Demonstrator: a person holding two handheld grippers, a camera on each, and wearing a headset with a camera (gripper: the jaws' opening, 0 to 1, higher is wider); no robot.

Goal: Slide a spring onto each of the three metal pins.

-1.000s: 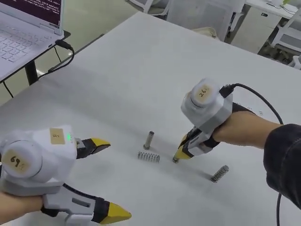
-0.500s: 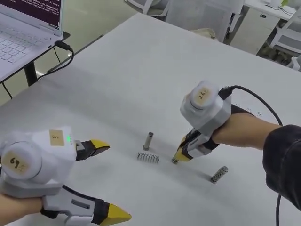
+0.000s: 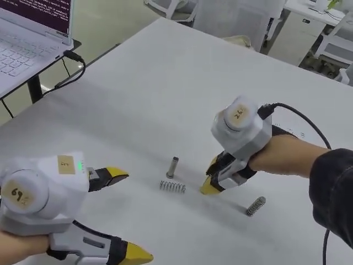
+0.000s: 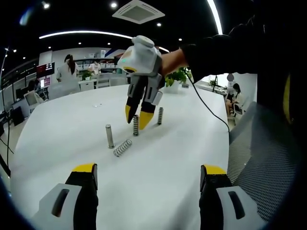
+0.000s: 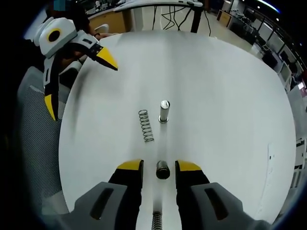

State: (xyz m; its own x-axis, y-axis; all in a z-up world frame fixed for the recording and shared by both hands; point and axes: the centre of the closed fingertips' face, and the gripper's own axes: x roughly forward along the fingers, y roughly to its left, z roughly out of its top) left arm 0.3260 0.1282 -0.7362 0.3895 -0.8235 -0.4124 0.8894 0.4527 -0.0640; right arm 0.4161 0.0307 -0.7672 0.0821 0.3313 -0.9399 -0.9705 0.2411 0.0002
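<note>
Right gripper (image 3: 210,184) pitched steeply down, tips at the white tabletop (image 3: 165,77). Jaws slightly parted, straddling a short metal pin wearing a spring (image 5: 163,170), not pinching it. Left gripper (image 3: 129,214) low and level, jaws wide, empty. Bare upright steel pin (image 3: 173,167) stands just beside a loose coil spring (image 3: 172,187) lying flat. Second coil spring (image 3: 256,205) sits near the right hand (image 3: 281,154).

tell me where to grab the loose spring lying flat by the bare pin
Take the loose spring around the middle of its length, coming straight down with a jaw on each long side. It lies on its side on the table beside the upright bare pin, so a mid-coil pinch leaves both ends free for threading. Squeeze lightly; thin coils probably deform.
</note>
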